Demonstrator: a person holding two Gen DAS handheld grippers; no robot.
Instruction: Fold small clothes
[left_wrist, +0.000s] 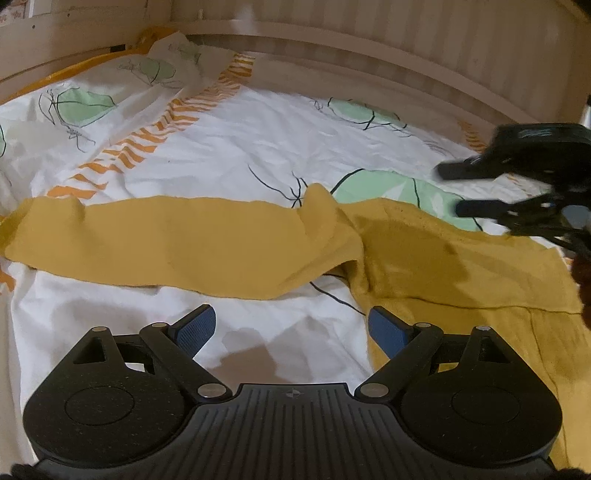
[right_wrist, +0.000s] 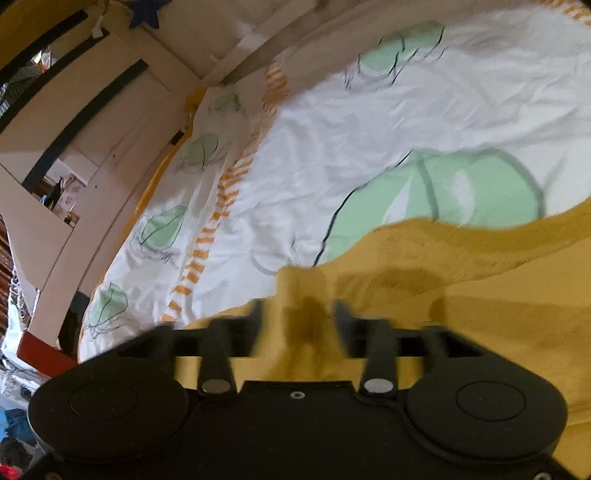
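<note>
A mustard-yellow garment (left_wrist: 424, 251) lies on the bed, with one long sleeve (left_wrist: 166, 243) stretched out to the left. My left gripper (left_wrist: 291, 328) is open just above the white sheet. Its right blue pad (left_wrist: 388, 332) sits at the garment's edge and nothing is between the pads. My right gripper (left_wrist: 452, 190) hovers over the garment's far right part with its fingers apart. In the right wrist view the right gripper (right_wrist: 299, 317) is blurred. Its jaws stand open on either side of a raised fold of the yellow garment (right_wrist: 480, 295), not pressing on it.
The bed is covered by a crumpled white sheet (left_wrist: 277, 140) with green leaf prints and an orange striped band (left_wrist: 155, 136). A pale wooden headboard (left_wrist: 369, 48) curves along the far side. In the right wrist view, wooden furniture (right_wrist: 92, 122) and clutter stand beyond the bed's left edge.
</note>
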